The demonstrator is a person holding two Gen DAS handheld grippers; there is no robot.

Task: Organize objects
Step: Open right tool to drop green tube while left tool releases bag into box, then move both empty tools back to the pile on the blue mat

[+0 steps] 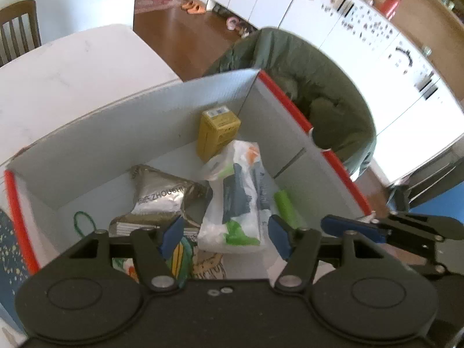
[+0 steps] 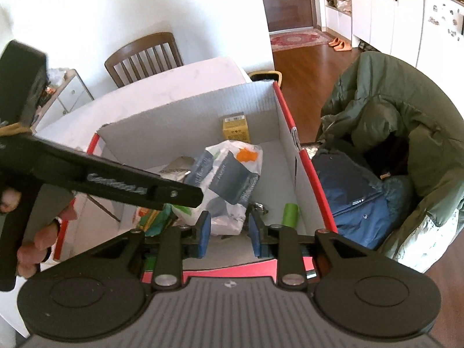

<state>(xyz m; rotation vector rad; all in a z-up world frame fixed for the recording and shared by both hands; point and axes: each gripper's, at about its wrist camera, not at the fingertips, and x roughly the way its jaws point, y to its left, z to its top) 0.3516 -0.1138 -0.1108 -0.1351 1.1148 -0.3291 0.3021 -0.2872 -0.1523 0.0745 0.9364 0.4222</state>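
Note:
A white cardboard box [image 1: 116, 133] with red rims [image 2: 290, 121] holds a yellow carton [image 1: 217, 133] in its far corner, a clear plastic bag of packets [image 1: 240, 200], a silver foil pouch [image 1: 159, 200] and a green roll [image 1: 285, 206]. My left gripper [image 1: 226, 236] hovers open over the box, with the bag's near end below its spread blue fingers. In the right wrist view my right gripper [image 2: 227, 233] is open above the box's near edge, just above the bag [image 2: 229, 174]. The yellow carton [image 2: 236, 129] and green roll [image 2: 291, 214] show there too.
The box stands on a white table [image 1: 72, 66]. A green coat [image 2: 406, 121] over blue clothing [image 2: 348, 191] lies on a seat right of the box. A wooden chair [image 2: 145, 55] stands behind the table. A hand [image 2: 34, 243] holds the left gripper's handle.

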